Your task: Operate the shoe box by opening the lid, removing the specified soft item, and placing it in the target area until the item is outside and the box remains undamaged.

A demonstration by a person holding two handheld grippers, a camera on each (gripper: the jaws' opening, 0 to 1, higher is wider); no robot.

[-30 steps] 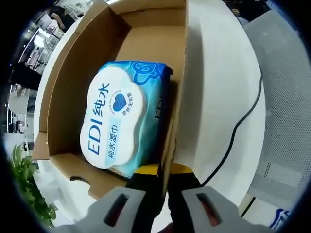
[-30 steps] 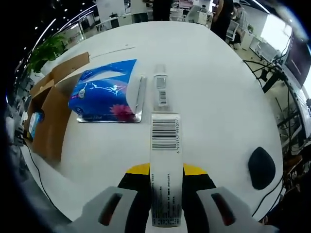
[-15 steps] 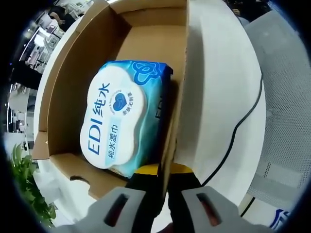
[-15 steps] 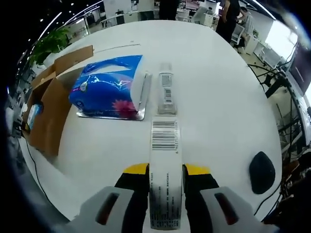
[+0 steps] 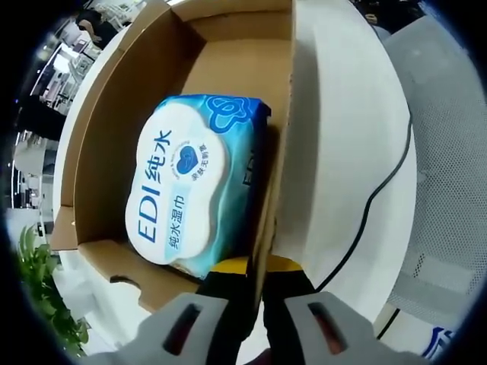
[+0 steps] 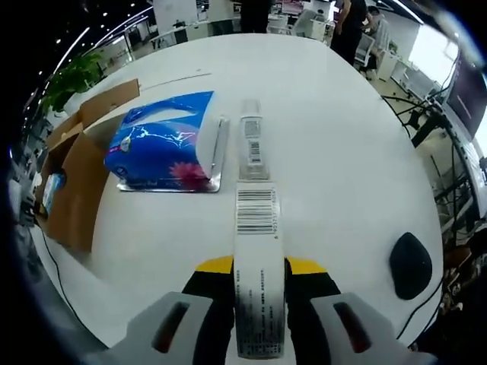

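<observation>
Nothing has shifted on the left side, while the right gripper (image 6: 259,304) has drawn back a touch, clamped on a white barcoded pack (image 6: 257,266). Left gripper (image 5: 259,293) pinches the side wall of the open shoe box (image 5: 114,152), where the wet-wipes pack (image 5: 190,182) lies inside. Out on the white desk (image 6: 342,152) sit a blue tissue pack (image 6: 163,148) and a small clear tube (image 6: 253,141), just beside each other.

Wet-wipes pack (image 5: 199,182) lid reads "EDI 纯水", smaller "纯水湿巾". Barcode printed on white package (image 6: 257,251) in right gripper view; its digits too small to read.
</observation>
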